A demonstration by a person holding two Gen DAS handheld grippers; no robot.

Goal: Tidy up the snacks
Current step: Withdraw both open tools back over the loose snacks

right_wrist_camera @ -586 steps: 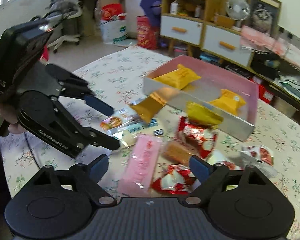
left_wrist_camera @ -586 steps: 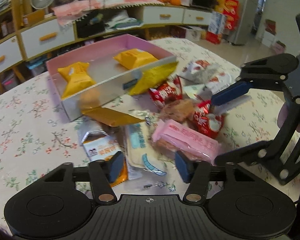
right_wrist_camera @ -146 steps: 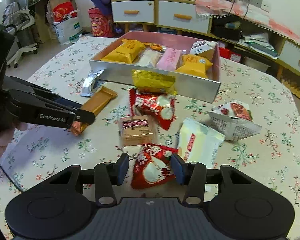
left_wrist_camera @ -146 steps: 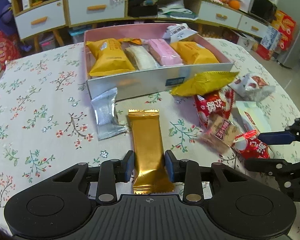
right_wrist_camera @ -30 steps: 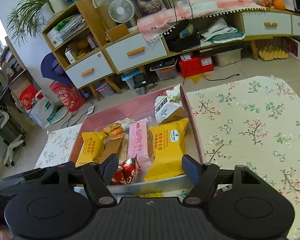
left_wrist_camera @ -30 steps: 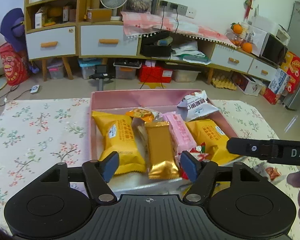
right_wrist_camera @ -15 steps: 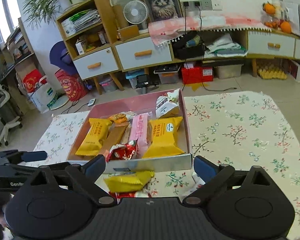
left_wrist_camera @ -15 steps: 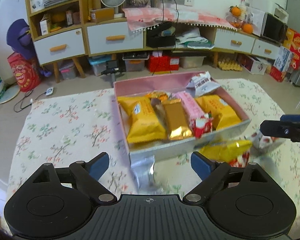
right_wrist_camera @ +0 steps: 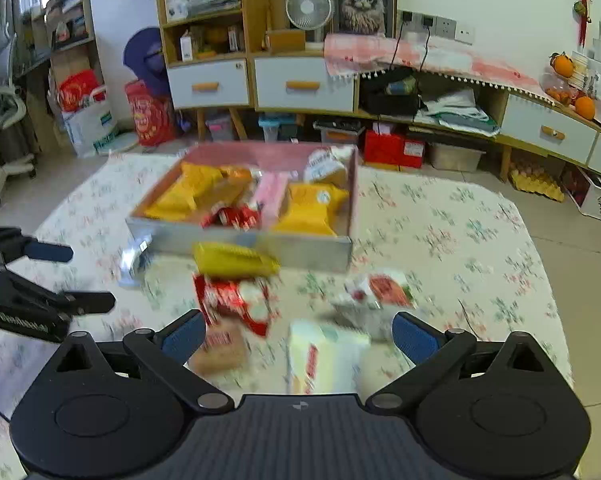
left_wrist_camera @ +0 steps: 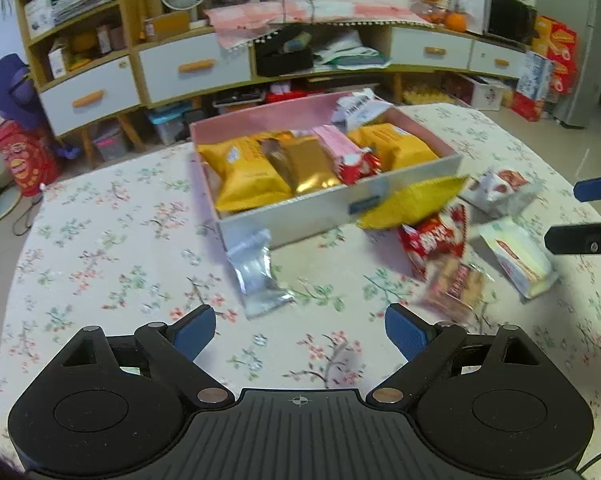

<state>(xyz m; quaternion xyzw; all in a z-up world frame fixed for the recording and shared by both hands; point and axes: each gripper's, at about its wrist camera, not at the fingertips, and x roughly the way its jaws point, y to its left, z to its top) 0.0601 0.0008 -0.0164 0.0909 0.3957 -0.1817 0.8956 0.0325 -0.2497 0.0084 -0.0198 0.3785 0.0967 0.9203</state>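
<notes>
Here both tools hang empty above the flower-print tablecloth (left_wrist_camera: 100, 240). The left gripper (left_wrist_camera: 299, 330) has its blue-padded fingers (left_wrist_camera: 192, 330) spread wide with only bare cloth between them. The right gripper (right_wrist_camera: 298, 336) is spreading wider at this moment; nothing is pinched, though a cream-white wrapped cake (right_wrist_camera: 320, 354) lies low between its fingertips and a brown square biscuit pack (right_wrist_camera: 220, 346) sits just inside its left finger.

The pink-lined cardboard box with a silver front wall (left_wrist_camera: 340, 208) stands well ahead of the left fingers, already packed with yellow pouches, a gold foil bar (left_wrist_camera: 306, 166), a pink bar and a small red packet, laid side by side, probably so that more will fit. The loose snacks are left close against its front wall: a silver foil sachet (left_wrist_camera: 256, 268) just ahead of the left fingers, and ahead and to the right a yellow crinkled bag (left_wrist_camera: 412, 200) leaning on the wall and a red-and-white packet (left_wrist_camera: 436, 236).

Both grippers tilt steeply down toward the table, and each shows at the edge of the other's view, so they stand side by side, facing the box.
</notes>
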